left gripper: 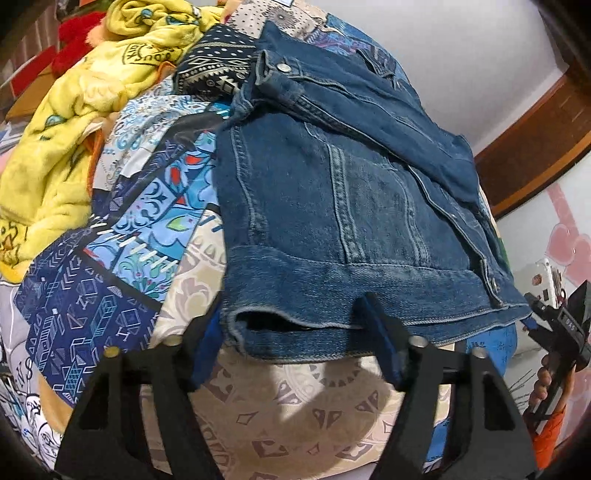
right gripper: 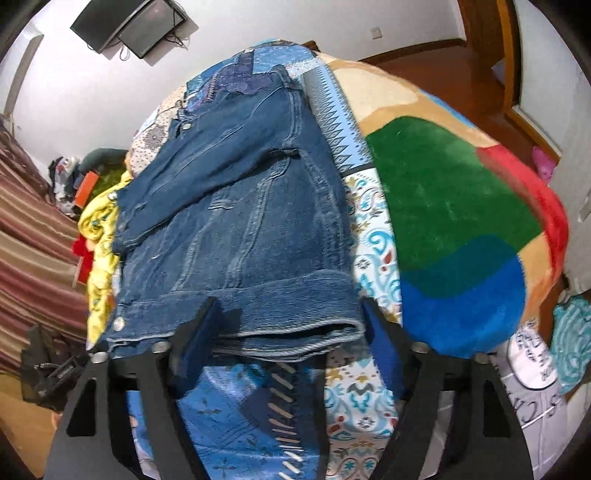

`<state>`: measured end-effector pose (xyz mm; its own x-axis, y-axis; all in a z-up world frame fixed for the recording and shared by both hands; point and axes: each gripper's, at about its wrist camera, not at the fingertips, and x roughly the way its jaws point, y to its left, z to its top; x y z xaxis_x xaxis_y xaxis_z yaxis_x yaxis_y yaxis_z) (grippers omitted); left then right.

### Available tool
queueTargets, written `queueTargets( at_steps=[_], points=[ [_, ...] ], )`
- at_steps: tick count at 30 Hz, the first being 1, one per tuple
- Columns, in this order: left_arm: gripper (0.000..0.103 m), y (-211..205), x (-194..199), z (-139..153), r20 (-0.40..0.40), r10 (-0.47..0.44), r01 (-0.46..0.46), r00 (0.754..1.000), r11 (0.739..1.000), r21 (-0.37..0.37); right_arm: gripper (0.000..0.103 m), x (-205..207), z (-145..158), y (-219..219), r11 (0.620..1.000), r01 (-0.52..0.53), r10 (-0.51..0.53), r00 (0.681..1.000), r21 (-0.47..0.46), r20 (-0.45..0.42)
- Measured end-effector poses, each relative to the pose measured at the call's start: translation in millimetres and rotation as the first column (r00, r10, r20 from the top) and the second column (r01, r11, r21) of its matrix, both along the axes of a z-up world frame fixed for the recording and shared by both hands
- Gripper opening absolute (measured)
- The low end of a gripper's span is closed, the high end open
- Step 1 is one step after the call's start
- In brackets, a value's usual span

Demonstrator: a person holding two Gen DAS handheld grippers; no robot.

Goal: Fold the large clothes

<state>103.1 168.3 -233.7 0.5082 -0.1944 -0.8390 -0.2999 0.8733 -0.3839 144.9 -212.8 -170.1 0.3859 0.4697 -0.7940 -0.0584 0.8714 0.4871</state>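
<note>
A blue denim jacket (left gripper: 332, 206) lies partly folded on a patterned bedspread (left gripper: 122, 236), one sleeve laid across its back. My left gripper (left gripper: 291, 325) is open, its blue-padded fingers either side of the jacket's left hem corner. The jacket also shows in the right wrist view (right gripper: 236, 221). My right gripper (right gripper: 288, 321) is open, its fingers straddling the right part of the hem. The right gripper also appears at the far right of the left wrist view (left gripper: 532, 310), beside the jacket's buttoned corner.
A yellow fleece garment (left gripper: 62, 147) is heaped to the left of the jacket. A green, blue and red blanket (right gripper: 454, 221) lies to its right. A striped sofa (right gripper: 33, 251) stands left of the bed. A wall screen (right gripper: 129, 26) hangs behind.
</note>
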Motion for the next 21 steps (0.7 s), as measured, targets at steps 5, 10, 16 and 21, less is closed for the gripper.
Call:
queueTargets(
  at_steps=[5,10,16,21],
  points=[
    [0.027,10.1,-4.3,8.0,0.024,0.026,-0.026,0.999,1.0,0.01,0.036,-0.2,1.0,-1.4,0.999,0.019,-0.019,1.0,-0.027,0.013],
    [0.013,10.6,-0.1,27.0,0.099,0.024,-0.027,0.995,0.999,0.028,0.013,11.9,12.8,-3.3,1.0,-0.005,0.006,0.999,-0.027,0.048],
    [0.01,10.2,19.9,59.2,0.191,0.008,-0.022,0.981,0.997,0.072,0.011,31.4,37.8,11.1,0.998,-0.062,0.064,0.989,-0.022,0.131],
    [0.009,15.5,50.8,96.4,0.286,-0.017,-0.017,0.958,0.993,0.116,0.011,55.2,63.1,32.5,0.992,-0.111,0.123,0.97,-0.064,0.211]
  ],
)
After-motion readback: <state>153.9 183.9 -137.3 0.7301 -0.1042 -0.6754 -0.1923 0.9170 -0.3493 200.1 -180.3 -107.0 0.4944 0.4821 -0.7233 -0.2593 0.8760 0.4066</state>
